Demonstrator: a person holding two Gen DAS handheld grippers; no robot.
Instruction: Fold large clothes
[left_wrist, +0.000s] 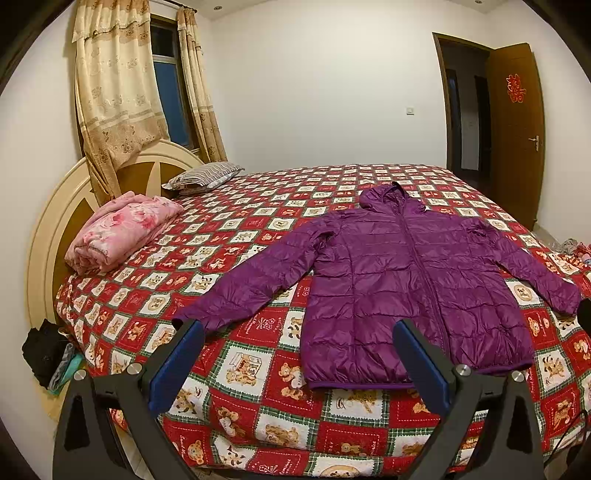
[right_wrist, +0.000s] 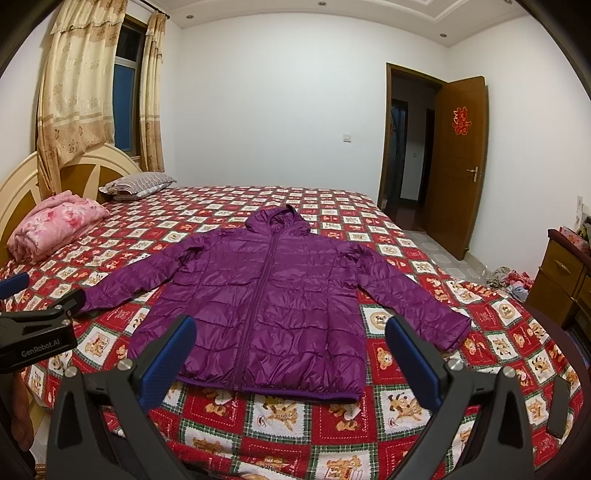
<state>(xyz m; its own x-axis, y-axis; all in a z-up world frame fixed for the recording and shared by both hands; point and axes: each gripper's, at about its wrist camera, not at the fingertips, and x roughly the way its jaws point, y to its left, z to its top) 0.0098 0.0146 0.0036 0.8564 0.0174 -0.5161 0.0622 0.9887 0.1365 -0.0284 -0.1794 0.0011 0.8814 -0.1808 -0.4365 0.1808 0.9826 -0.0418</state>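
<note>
A purple hooded puffer jacket (left_wrist: 406, 288) (right_wrist: 266, 306) lies flat and zipped on the bed (left_wrist: 258, 369), front up, hood away from me and both sleeves spread outward. My left gripper (left_wrist: 297, 332) hovers open above the near edge of the bed, between the jacket's left sleeve cuff and its hem. My right gripper (right_wrist: 290, 328) is open too, held over the lower hem of the jacket, with nothing between its blue pads (right_wrist: 166, 365). The left gripper's body (right_wrist: 33, 332) shows at the left edge of the right wrist view.
A folded pink blanket (left_wrist: 118, 232) and a striped pillow (left_wrist: 203, 177) lie near the headboard (left_wrist: 48, 236). Dark clothes (left_wrist: 44, 350) sit on the floor by the bed. An open wooden door (right_wrist: 458, 162) and a wooden cabinet (right_wrist: 565, 273) stand at the right.
</note>
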